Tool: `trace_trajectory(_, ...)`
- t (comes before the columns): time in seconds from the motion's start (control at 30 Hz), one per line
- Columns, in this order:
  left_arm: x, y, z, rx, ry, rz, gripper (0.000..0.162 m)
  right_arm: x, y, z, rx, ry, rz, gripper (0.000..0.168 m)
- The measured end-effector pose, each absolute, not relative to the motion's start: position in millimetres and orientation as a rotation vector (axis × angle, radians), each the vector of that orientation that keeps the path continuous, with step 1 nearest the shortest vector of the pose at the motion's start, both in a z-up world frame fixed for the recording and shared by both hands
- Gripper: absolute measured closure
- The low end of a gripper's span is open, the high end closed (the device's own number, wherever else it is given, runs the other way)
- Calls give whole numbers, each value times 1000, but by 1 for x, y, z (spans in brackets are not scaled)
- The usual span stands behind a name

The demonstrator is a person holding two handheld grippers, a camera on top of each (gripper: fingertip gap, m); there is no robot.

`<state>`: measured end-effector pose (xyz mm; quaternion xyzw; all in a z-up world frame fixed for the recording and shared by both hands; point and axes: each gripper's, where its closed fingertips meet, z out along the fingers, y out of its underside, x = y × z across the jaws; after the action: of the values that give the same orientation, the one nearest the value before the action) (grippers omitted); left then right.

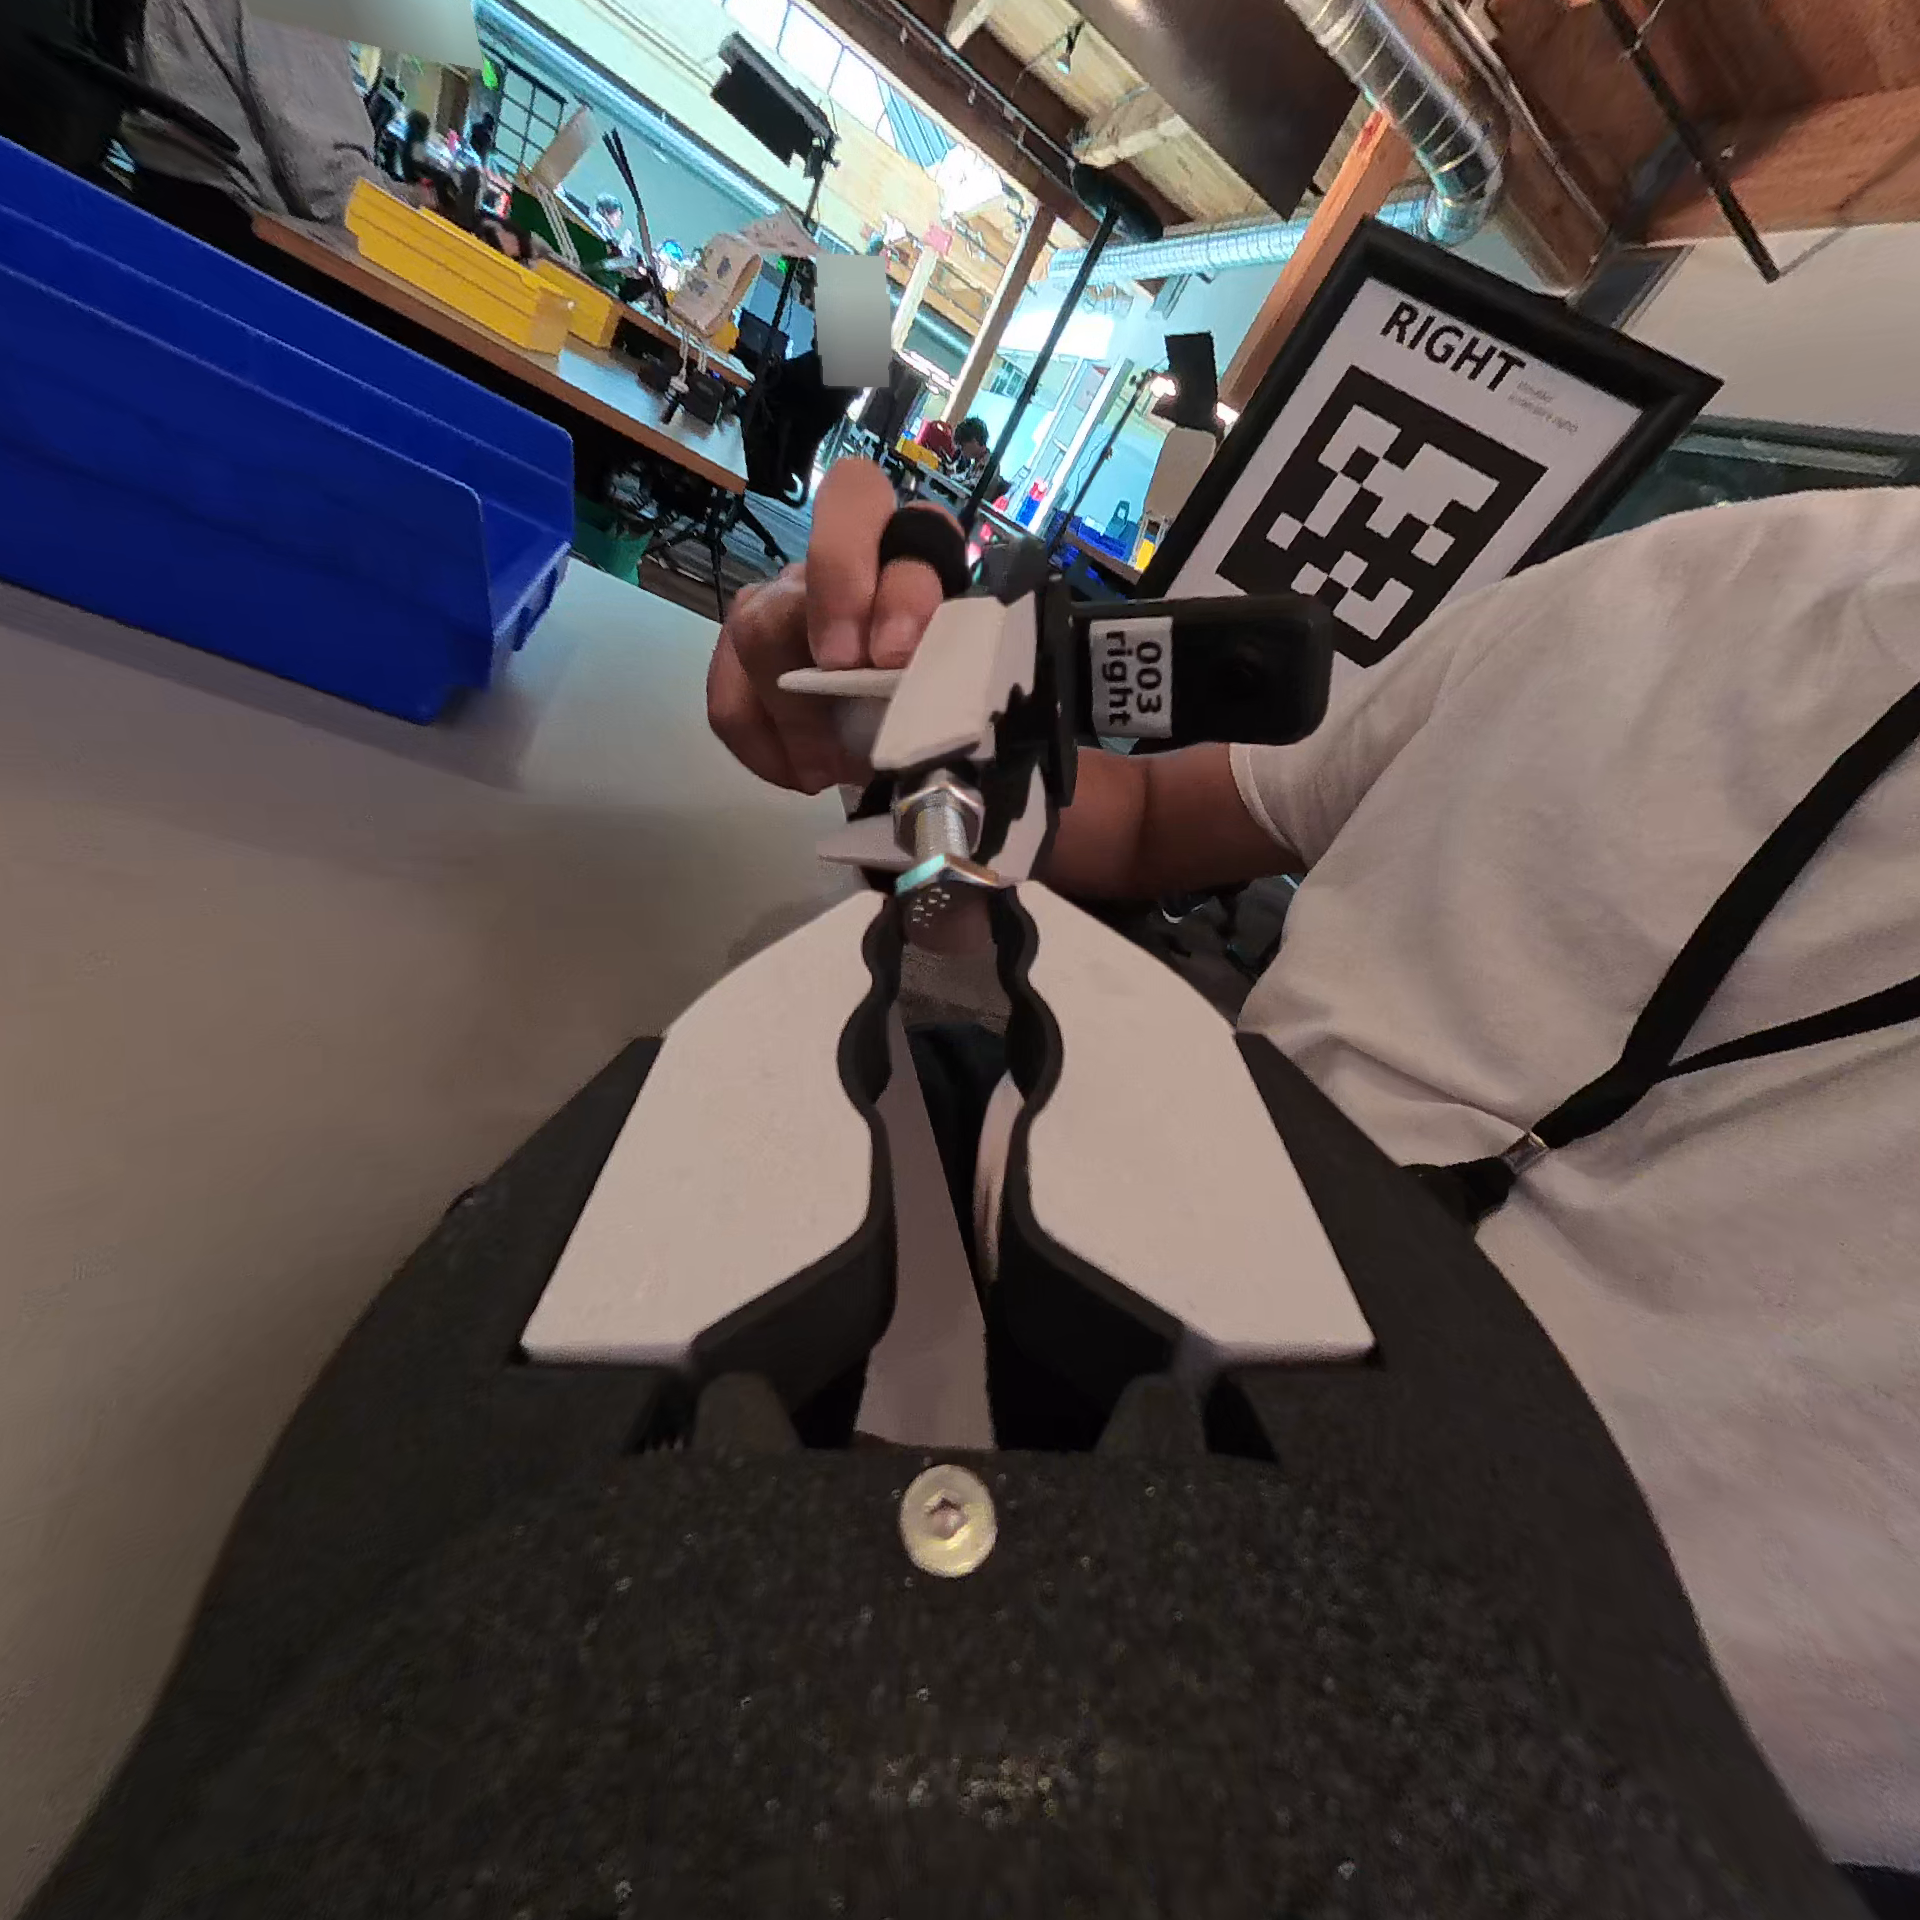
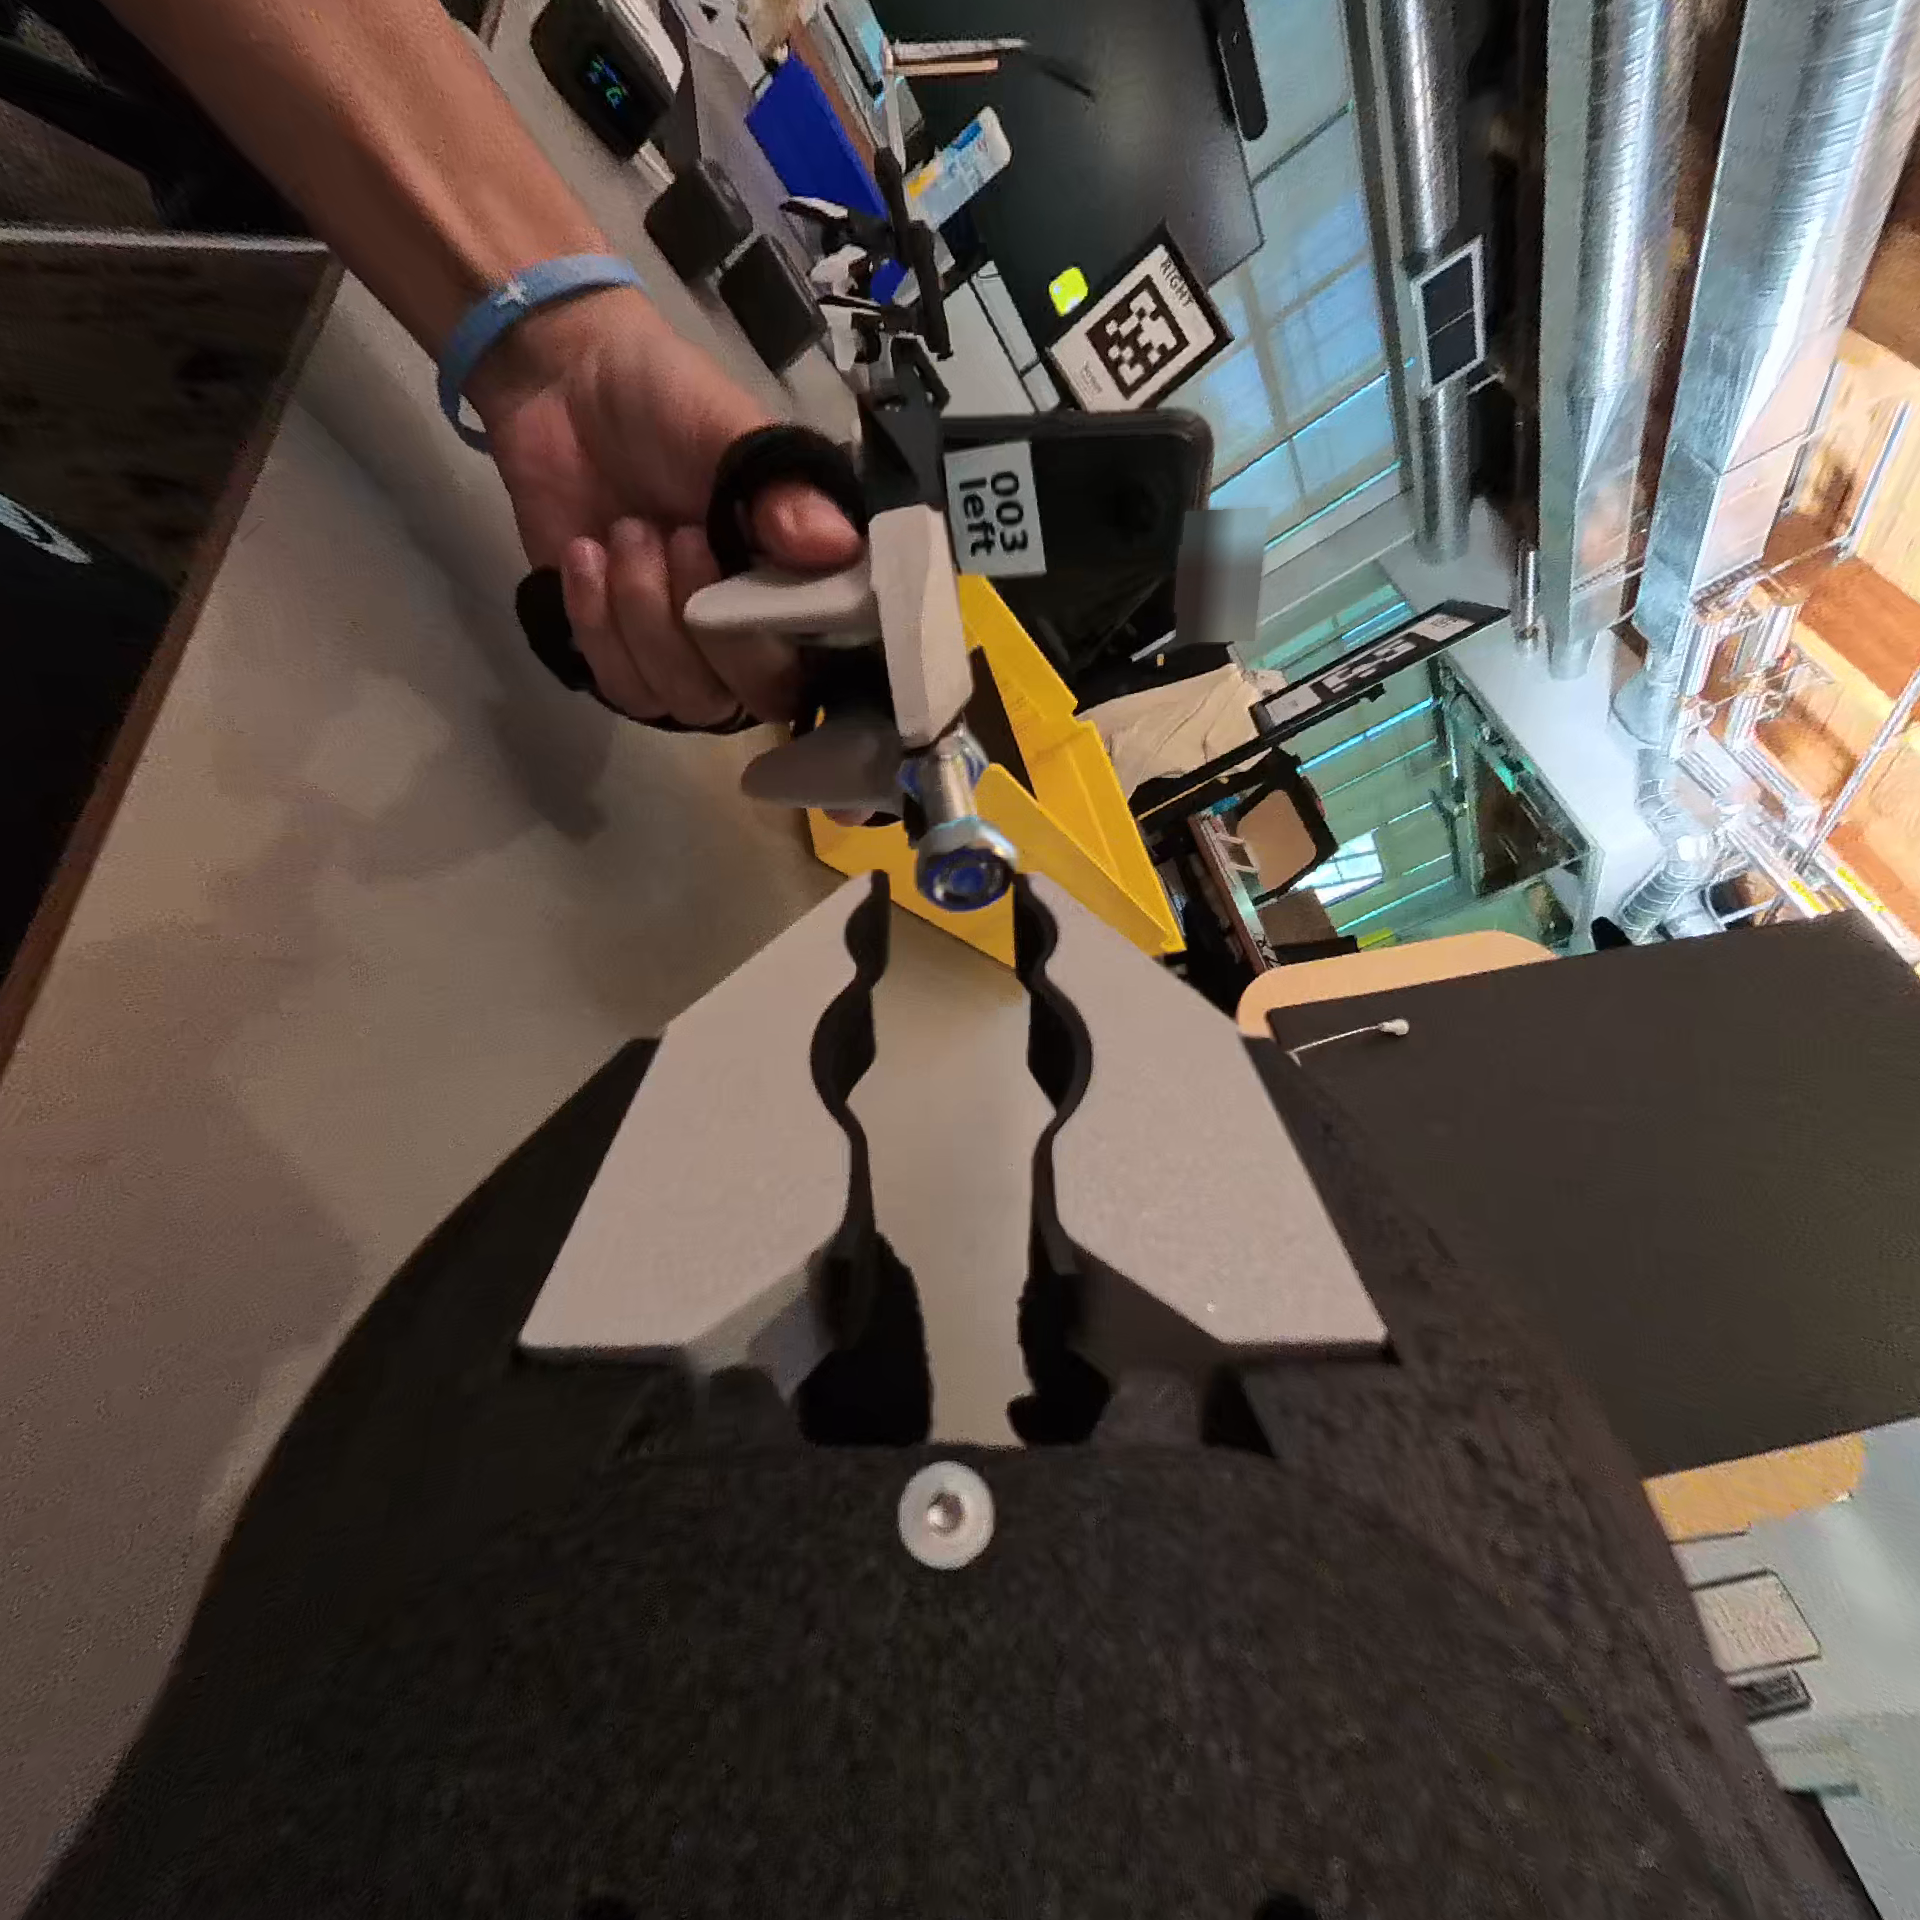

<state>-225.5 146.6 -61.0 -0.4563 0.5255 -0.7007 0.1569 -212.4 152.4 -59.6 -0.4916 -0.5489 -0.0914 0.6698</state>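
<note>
Spreading beneath both grippers, the pale tabletop [image 1: 260, 987] carried a blue bin [image 1: 260, 468] and a yellow bin [image 2: 1049, 821] well behind them. The left gripper [image 1: 940, 909] and the right gripper [image 2: 956, 891] met tip to tip, with the bolt [image 1: 930, 826] lying lengthwise between them. The left fingers were pinched on its threaded end; the right fingers stood slightly apart around its nut [image 2: 961, 873], and whether they gripped it I could not tell.

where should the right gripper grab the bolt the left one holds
Take the nut at the near end of the bolt, coming straight along the shaft, as the right gripper faces it. The left gripper covers the far end, and the nut's flat sides should give the fingers a firmer seat than round thread. Whether they touch it yet is unclear.
</note>
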Motion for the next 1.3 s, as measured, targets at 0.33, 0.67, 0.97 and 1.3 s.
trace_trajectory(0.33,-233,143,-64,-1287,1540,-1902,145,-224,149,-61,-1423,-1101,335,151)
trace_trajectory(0.67,-230,164,-77,-1318,1562,-1678,144,-225,167,-73,-1822,-311,1482,152)
trace_trajectory(0.97,-239,170,-64,-1348,1443,-1877,145,-216,167,-67,-1401,-1030,178,124)
trace_trajectory(1.3,-235,160,-78,-1413,1519,-1916,145,-223,159,-75,-1038,-1326,-546,132)
